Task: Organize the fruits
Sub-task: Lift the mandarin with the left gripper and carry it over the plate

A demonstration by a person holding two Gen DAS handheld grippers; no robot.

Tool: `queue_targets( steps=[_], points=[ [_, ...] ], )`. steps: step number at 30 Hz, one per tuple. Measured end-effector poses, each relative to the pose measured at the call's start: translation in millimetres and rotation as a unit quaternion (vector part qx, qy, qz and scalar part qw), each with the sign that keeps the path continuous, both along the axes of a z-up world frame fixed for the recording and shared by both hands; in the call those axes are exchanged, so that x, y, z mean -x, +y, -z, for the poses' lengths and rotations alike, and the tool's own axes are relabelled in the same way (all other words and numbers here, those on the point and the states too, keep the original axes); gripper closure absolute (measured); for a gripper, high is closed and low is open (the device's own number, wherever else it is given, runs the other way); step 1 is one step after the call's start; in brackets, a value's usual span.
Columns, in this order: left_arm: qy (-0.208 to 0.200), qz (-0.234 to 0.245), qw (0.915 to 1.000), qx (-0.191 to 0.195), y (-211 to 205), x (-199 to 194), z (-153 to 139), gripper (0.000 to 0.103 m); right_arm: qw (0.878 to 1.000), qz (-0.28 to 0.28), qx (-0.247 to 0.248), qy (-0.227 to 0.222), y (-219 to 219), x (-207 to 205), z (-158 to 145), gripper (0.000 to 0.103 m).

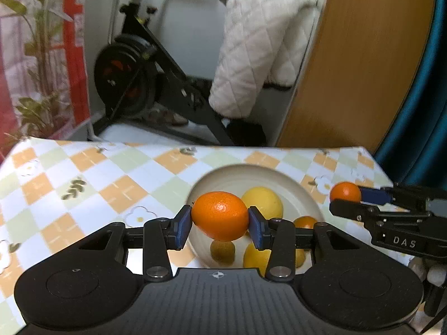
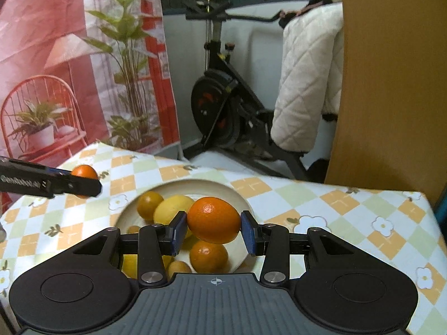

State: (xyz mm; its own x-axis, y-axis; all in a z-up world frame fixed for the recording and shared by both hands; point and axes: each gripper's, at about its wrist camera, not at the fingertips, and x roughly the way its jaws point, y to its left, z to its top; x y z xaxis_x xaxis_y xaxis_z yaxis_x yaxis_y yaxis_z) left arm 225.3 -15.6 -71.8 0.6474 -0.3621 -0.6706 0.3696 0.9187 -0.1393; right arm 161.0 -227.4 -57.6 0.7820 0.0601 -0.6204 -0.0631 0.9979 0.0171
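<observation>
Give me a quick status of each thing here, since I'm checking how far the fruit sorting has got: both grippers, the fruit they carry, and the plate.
Left gripper: shut on an orange.
Left orange: held above the plate, off the table.
Right gripper: shut on an orange.
Right orange: held above the plate.
Plate: on the table, holding lemons, oranges and a small brownish fruit.

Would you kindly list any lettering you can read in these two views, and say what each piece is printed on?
"DAS": white letters on the side of the right gripper, seen from the left wrist view.
White lettering on the side of the left gripper, seen from the right wrist view: too blurred to read with confidence.
Nothing else carries readable text.
</observation>
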Motion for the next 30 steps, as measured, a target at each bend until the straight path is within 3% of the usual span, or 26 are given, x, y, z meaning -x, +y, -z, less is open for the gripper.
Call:
queue_targets(
  steps=[10,30],
  points=[
    [0.044,0.028,0.9986,-0.011,-13.8,-29.9,36.7,0.057,0.999,-0.018,0.007,0.040,-3.4,-47.3,30.6,0.065],
    [0.045,0.020,0.9987,-0.015,-25.5,-55.9,50.9,0.059,0.997,-0.017,0.016,0.069,-6.6,-79.7,60.9,0.065]
  ],
)
